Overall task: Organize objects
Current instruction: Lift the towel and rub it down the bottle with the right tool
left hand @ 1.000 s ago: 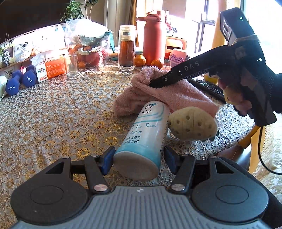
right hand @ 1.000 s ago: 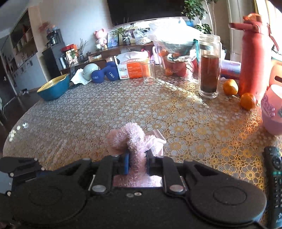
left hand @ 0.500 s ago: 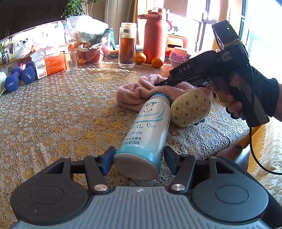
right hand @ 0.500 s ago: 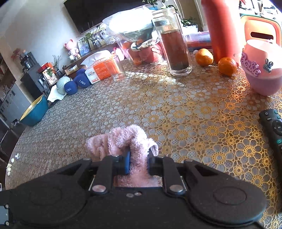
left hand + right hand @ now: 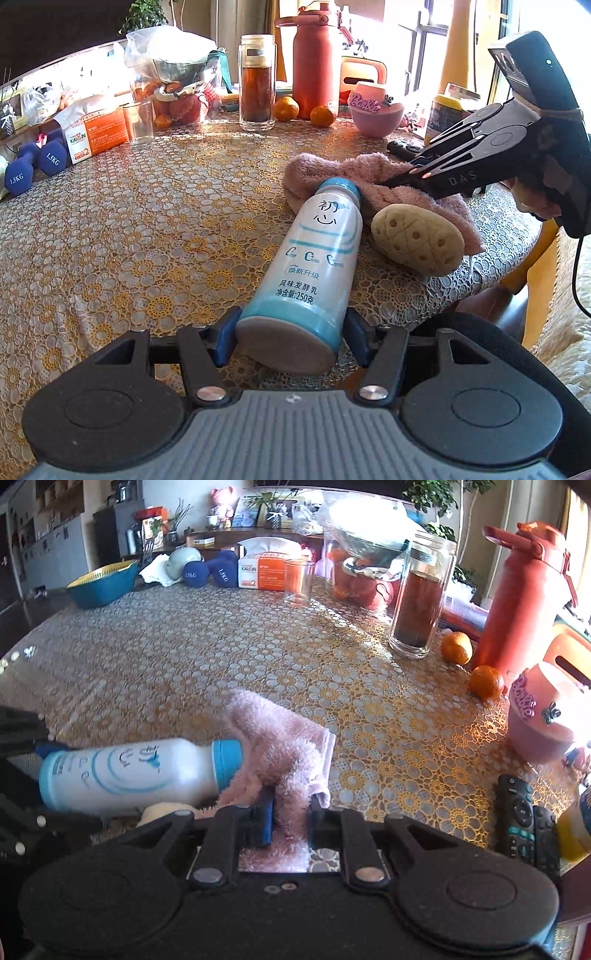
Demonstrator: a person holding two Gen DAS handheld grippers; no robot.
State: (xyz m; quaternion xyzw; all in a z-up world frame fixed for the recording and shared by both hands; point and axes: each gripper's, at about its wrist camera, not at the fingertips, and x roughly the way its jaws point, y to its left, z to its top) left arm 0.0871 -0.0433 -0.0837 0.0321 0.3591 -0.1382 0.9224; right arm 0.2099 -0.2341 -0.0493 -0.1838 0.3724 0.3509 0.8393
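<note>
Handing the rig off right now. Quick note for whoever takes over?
Left claw: jaws around the base of the lying white-and-blue bottle; left pad touching, right pad with a small gap.
Right claw: shut on the pink towel, bunched on the table by the bottle's cap.
Yellow sponge lies beside the bottle, against the towel.
Done: nothing visibly put away.
Left: bottle, towel and sponge all need placing; destination not shown.

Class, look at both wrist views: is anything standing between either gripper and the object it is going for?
Nothing visible does. The left gripper has its fingers on either side of the base of the lying yogurt bottle. The right gripper is shut on a fold of the pink towel. The bottle's cap touches the towel, with a tan sponge alongside.
</note>
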